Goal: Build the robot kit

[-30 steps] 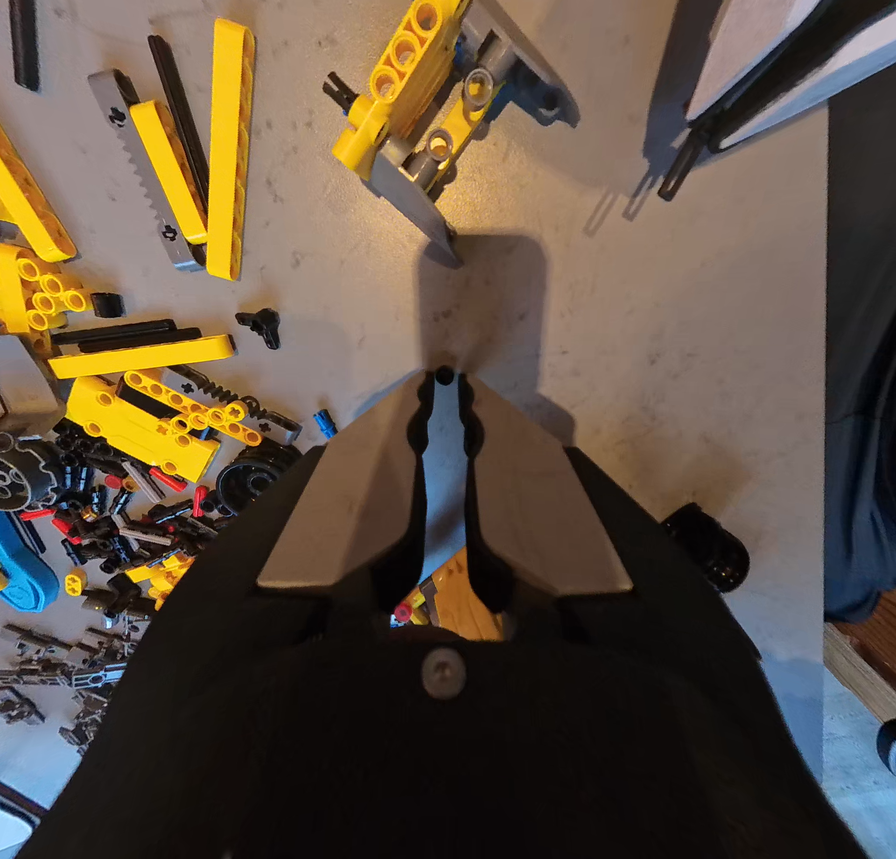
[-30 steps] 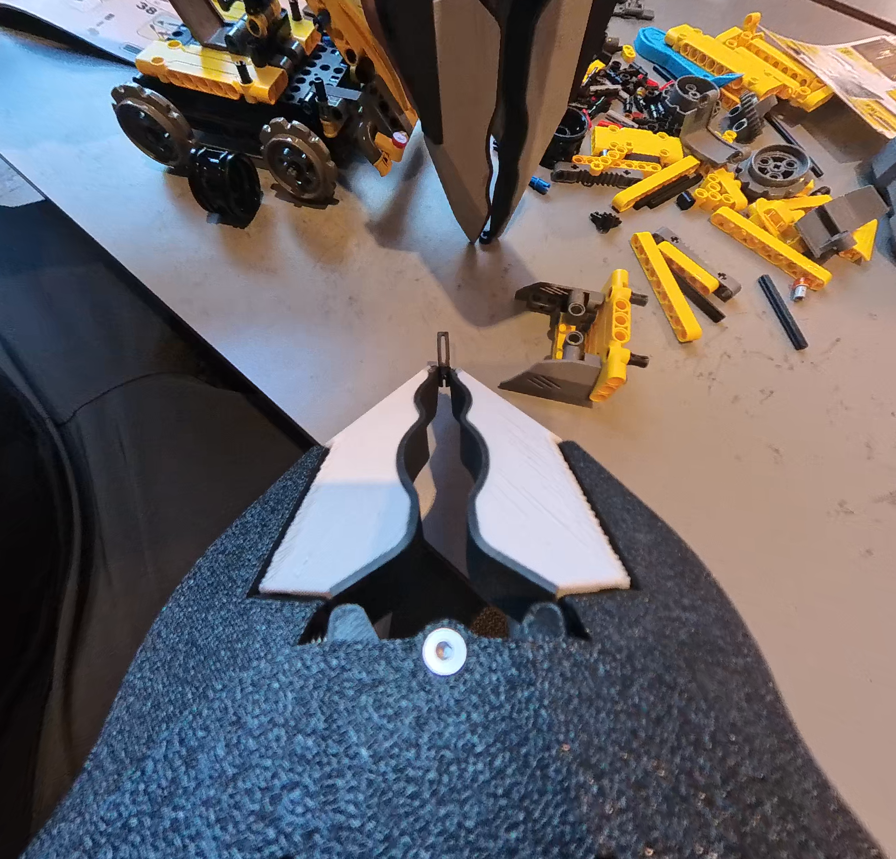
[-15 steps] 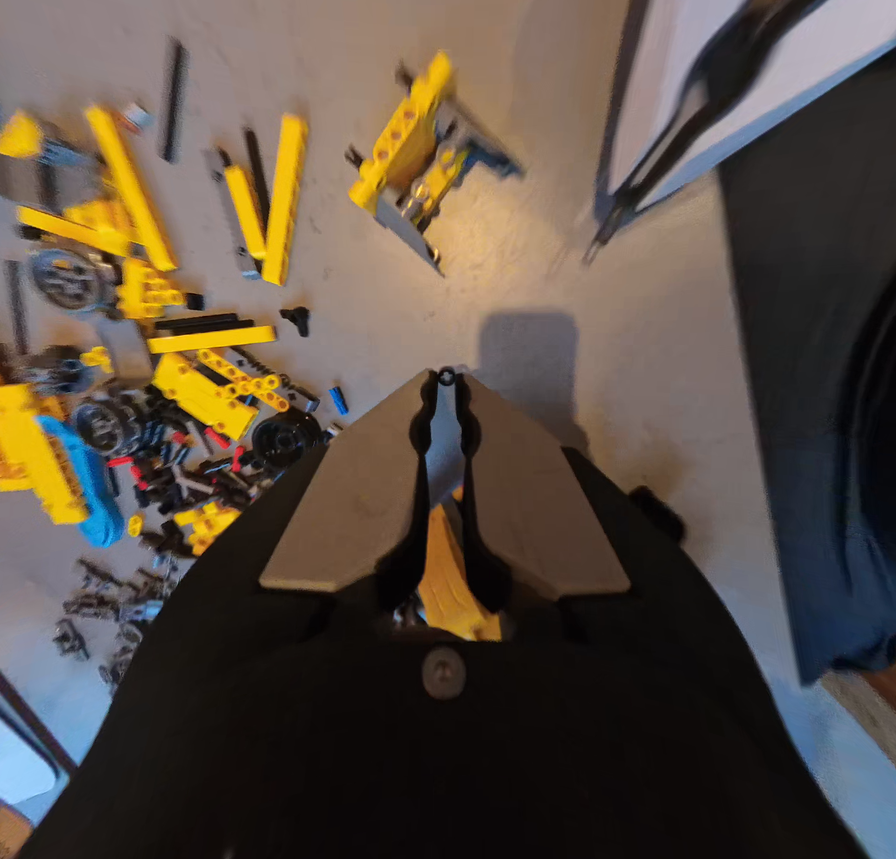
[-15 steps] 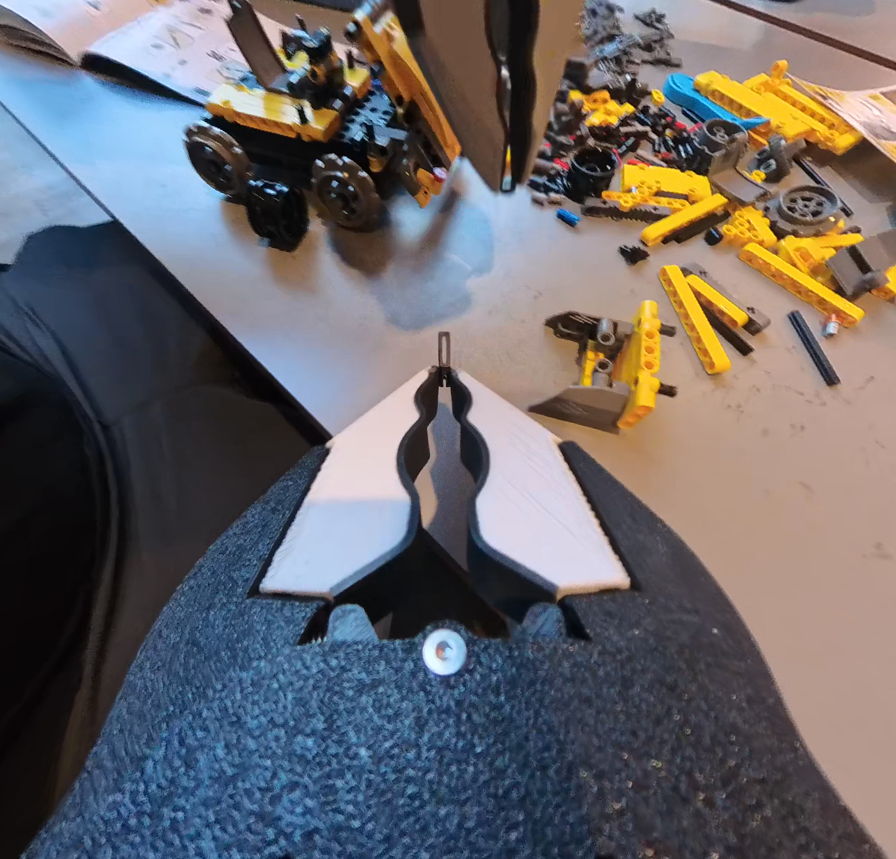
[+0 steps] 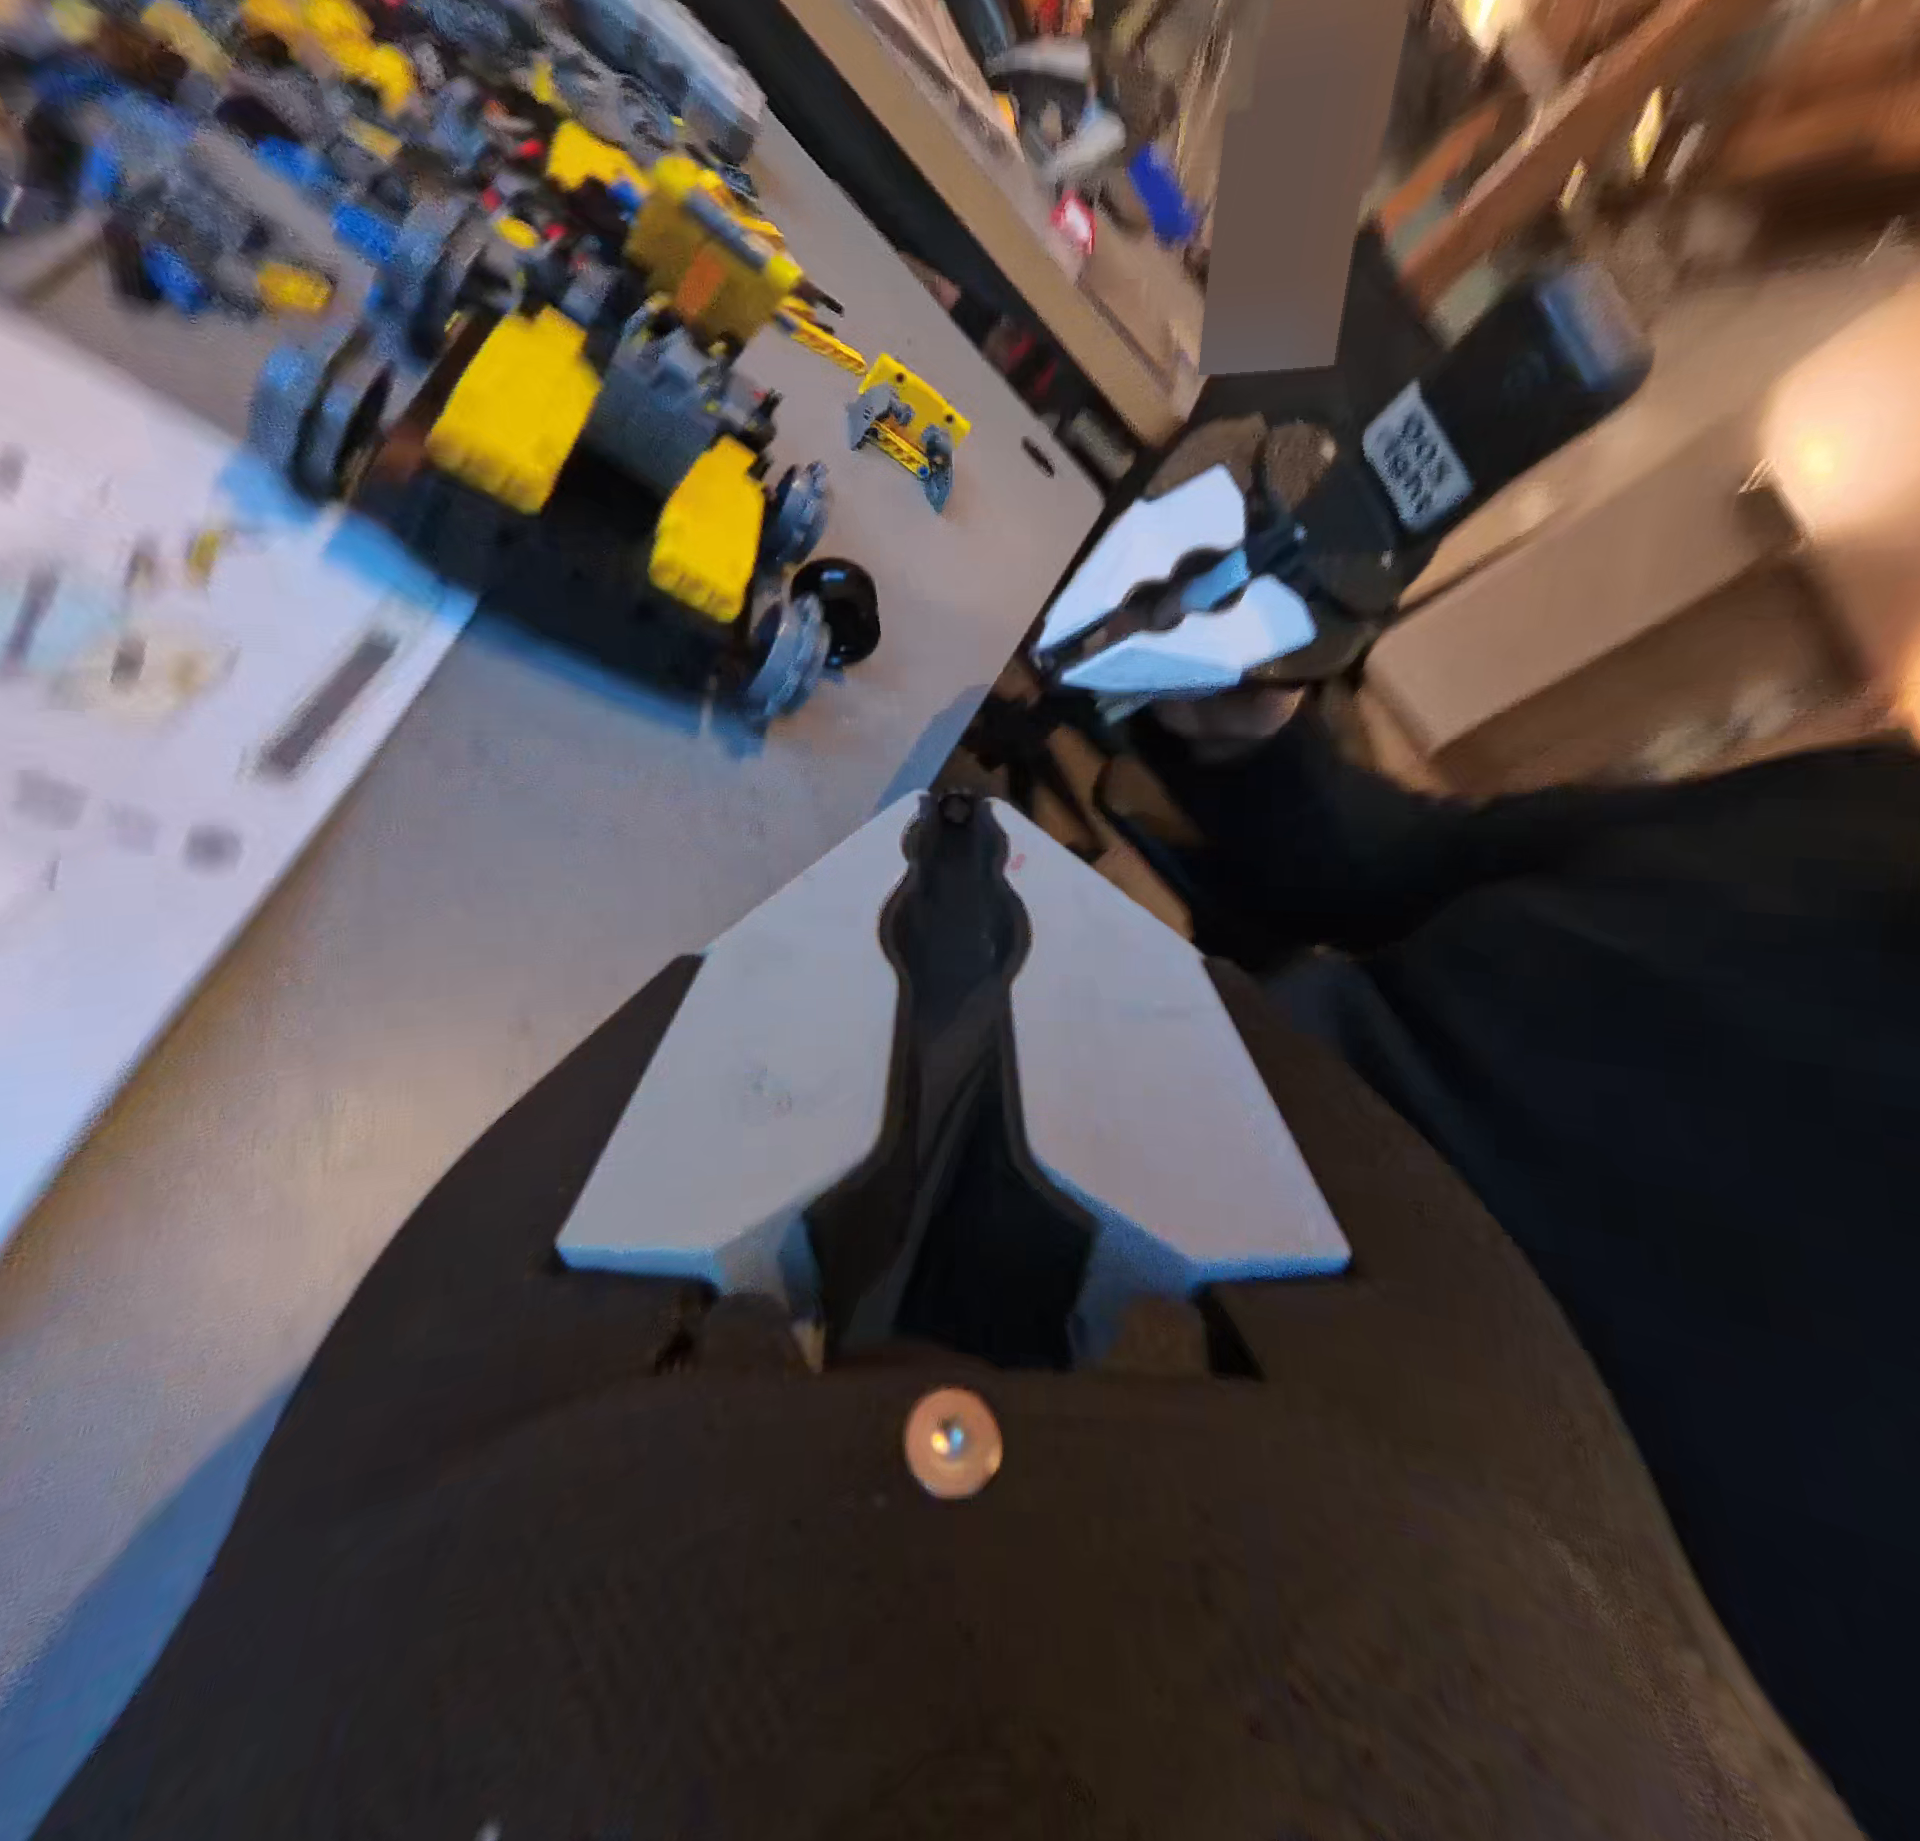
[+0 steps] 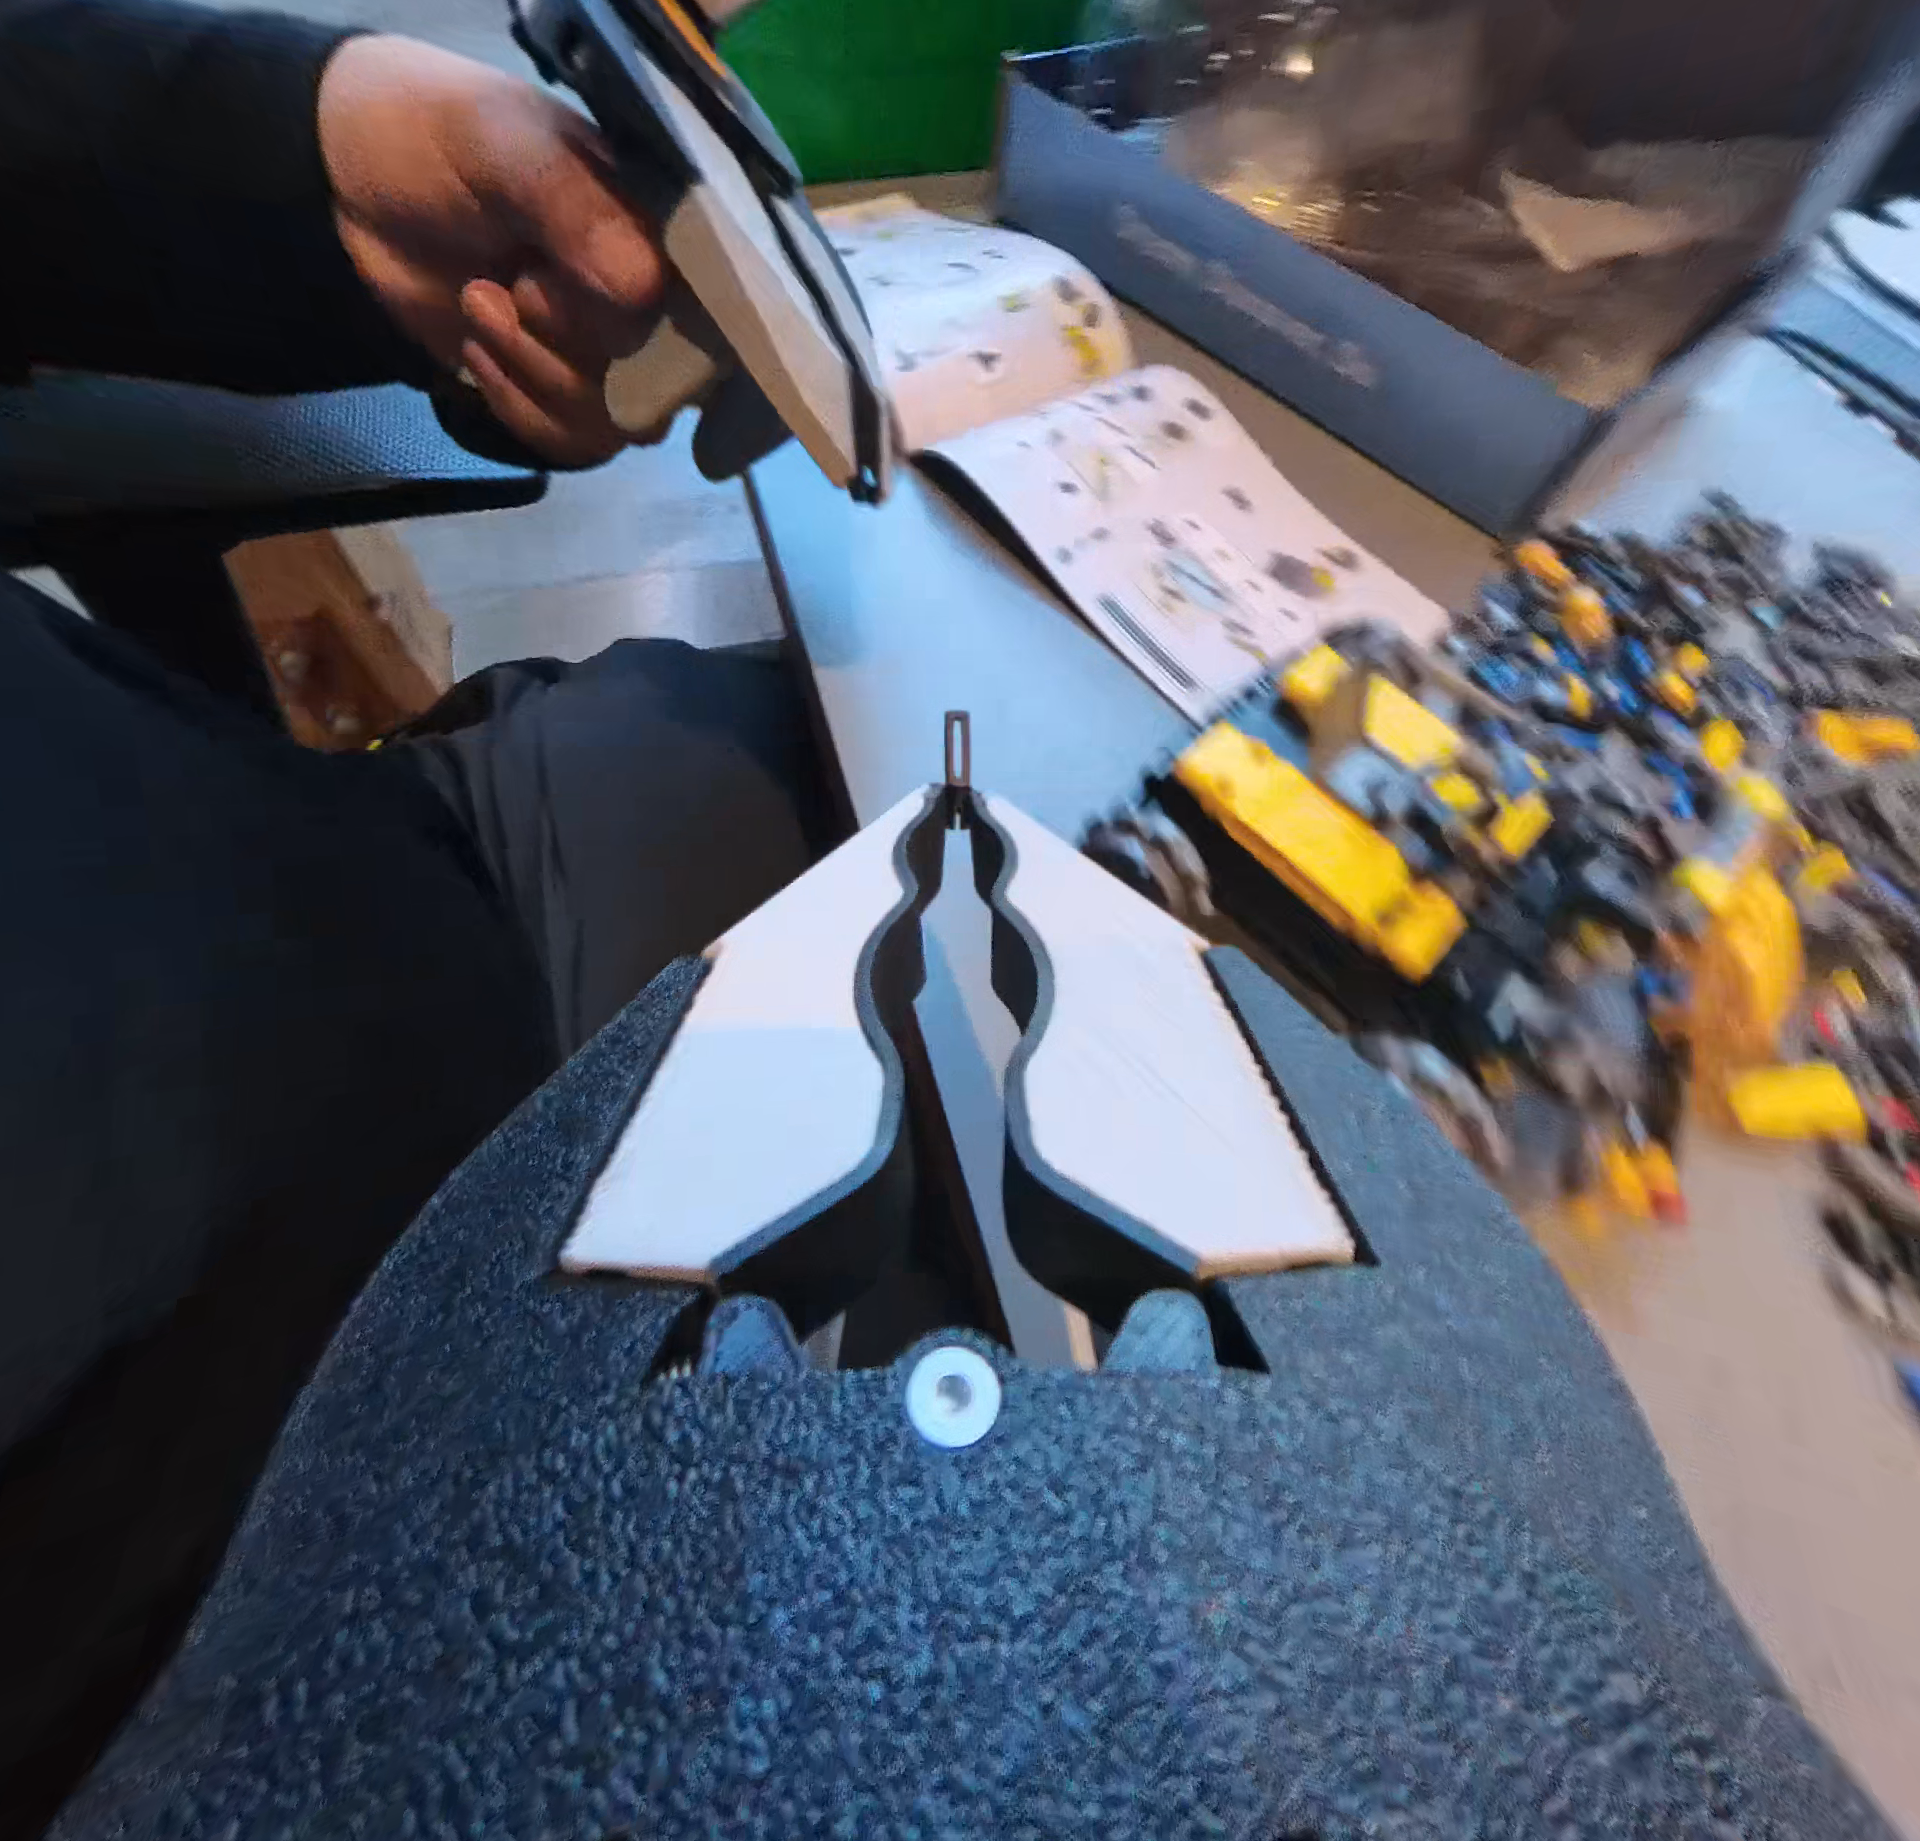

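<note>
My left gripper [image 5: 954, 823] is shut on a small black pin [image 5: 954, 807] at its tips and is held over the table's near edge. It shows in the right wrist view [image 6: 868, 482] too, gripped by a hand [image 6: 488, 233]. My right gripper [image 6: 954, 804] is shut on a thin black piece [image 6: 957, 747] that sticks out past its tips. It also shows in the left wrist view [image 5: 1049, 648], off the table edge. A yellow and black brick vehicle [image 5: 582, 441] stands on the grey table [image 5: 468, 908], also in the right wrist view [image 6: 1340, 835].
An open instruction booklet [image 6: 1174, 534] lies beside the vehicle. A loose black wheel [image 5: 836, 607] and a small yellow and grey bucket assembly [image 5: 906, 420] lie near it. Several loose bricks [image 6: 1714, 752] are piled farther along. A dark box [image 6: 1299, 337] stands behind. A person's dark-clothed legs [image 6: 312, 960] are by the edge. My hands' fingertips stand some 8 centimetres from each other.
Both grippers have lifted away from the loose bricks and swung toward the table's near edge. Each still holds its small black piece. Both views are blurred by motion.
</note>
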The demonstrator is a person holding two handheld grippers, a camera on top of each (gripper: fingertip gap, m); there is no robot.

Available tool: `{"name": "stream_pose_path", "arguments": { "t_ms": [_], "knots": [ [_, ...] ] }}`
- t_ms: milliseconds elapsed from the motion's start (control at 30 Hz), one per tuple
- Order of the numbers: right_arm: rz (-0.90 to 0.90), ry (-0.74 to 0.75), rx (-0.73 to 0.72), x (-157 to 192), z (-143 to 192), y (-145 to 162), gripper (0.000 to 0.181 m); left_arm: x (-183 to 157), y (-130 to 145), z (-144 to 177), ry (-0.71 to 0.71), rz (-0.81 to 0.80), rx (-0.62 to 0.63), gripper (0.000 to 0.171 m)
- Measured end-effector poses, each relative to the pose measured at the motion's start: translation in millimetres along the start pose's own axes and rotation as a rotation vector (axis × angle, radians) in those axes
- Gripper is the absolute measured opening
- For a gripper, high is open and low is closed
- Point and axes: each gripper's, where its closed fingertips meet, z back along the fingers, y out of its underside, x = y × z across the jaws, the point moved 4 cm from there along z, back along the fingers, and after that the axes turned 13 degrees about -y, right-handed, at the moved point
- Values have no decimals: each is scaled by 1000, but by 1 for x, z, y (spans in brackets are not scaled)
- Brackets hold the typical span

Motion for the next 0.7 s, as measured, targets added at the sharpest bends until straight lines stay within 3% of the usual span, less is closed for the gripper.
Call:
{"name": "stream_pose_path", "arguments": {
  "t_ms": [100, 267, 433, 533, 700],
  "knots": [
    [106, -62, 101, 5, -53, -14, 4, 26, 25, 26, -23, 134, -58, 5],
    [147, -142, 237, 8, -108, -11, 4, 42, 47, 71, -143, 28, -211, 5],
    [81, -133, 332, 0, -119, 1, 4, 42, 50, 98, -225, -112, -323, 5],
    [90, -107, 339, -5, -119, -1, 4, 47, 49, 111, -252, -112, -402, 5],
    [109, -123, 342, -5, -130, -4, 4, 65, 47, 135, -426, -162, -483, 5]
  ]
}}
